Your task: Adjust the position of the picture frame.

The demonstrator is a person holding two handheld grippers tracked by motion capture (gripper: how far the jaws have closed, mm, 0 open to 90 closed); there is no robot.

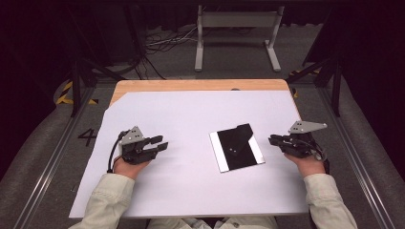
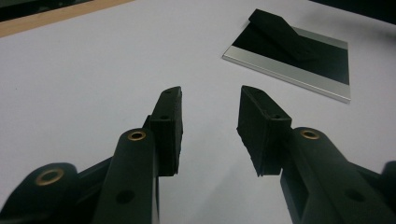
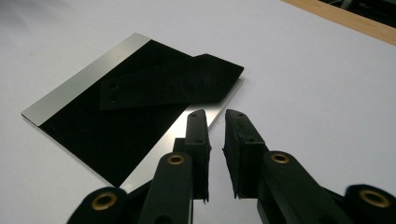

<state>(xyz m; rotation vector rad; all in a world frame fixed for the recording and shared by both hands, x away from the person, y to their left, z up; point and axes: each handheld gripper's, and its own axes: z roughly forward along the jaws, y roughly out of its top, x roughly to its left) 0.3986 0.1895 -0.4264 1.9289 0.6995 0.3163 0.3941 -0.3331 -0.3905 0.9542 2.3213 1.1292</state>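
A square black plate (image 1: 229, 155) with silver strips along two sides lies flat on the white sheet, right of centre. A flat black piece with a slanted end (image 1: 243, 130) rests on its far part; two small holes mark it in the right gripper view (image 3: 173, 84). My left gripper (image 1: 161, 142) rests on the sheet to the plate's left, open, with nothing between its fingers (image 2: 210, 93). The plate (image 2: 327, 60) lies ahead of it to the right. My right gripper (image 1: 271, 140) sits just right of the plate, its jaws a narrow gap apart and empty (image 3: 215, 114), tips over the plate's silver edge (image 3: 93, 126).
The white sheet (image 1: 191, 191) covers most of a wooden table (image 1: 200, 85), whose bare edge shows at the back. Beyond the table stand a grey metal frame (image 1: 236, 21) and loose cables on the floor. Metal rails run along both sides of the table.
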